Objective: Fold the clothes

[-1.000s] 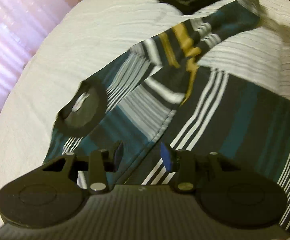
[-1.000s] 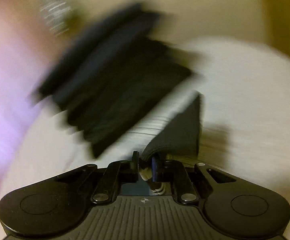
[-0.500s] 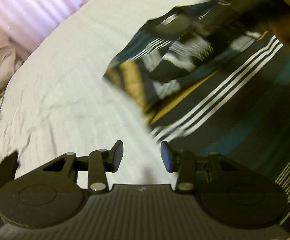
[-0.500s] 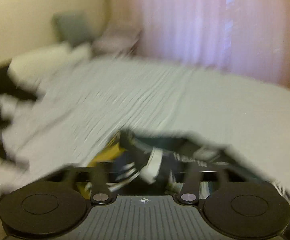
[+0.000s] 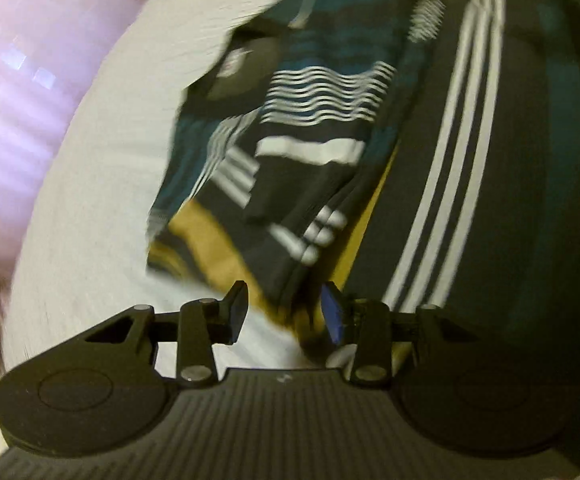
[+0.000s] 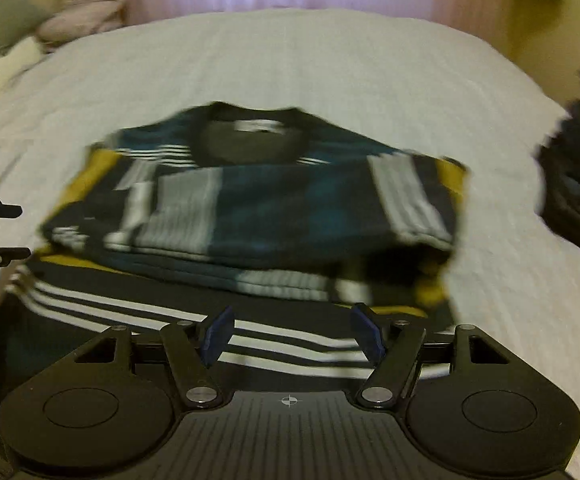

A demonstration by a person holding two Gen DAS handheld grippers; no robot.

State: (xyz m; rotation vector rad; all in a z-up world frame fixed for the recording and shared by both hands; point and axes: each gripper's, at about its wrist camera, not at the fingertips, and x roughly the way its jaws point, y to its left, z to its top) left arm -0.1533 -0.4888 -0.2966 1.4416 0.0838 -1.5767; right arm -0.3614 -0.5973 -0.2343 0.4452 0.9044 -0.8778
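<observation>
On the white bed [image 6: 330,80], near its front edge, the striped shirt [image 6: 249,208] lies with both sleeves folded in over the body. The left hand-held gripper [image 5: 283,312] hovers over the shirt's left edge, jaws partly spread with nothing pinched. The right hand-held gripper [image 6: 292,338] hangs above the lower hem, jaws spread and empty. A dark pile [image 6: 578,200] sits at the bed's right edge. To fold well, I'd pinch both hem corners evenly and carry them up to the collar together.
</observation>
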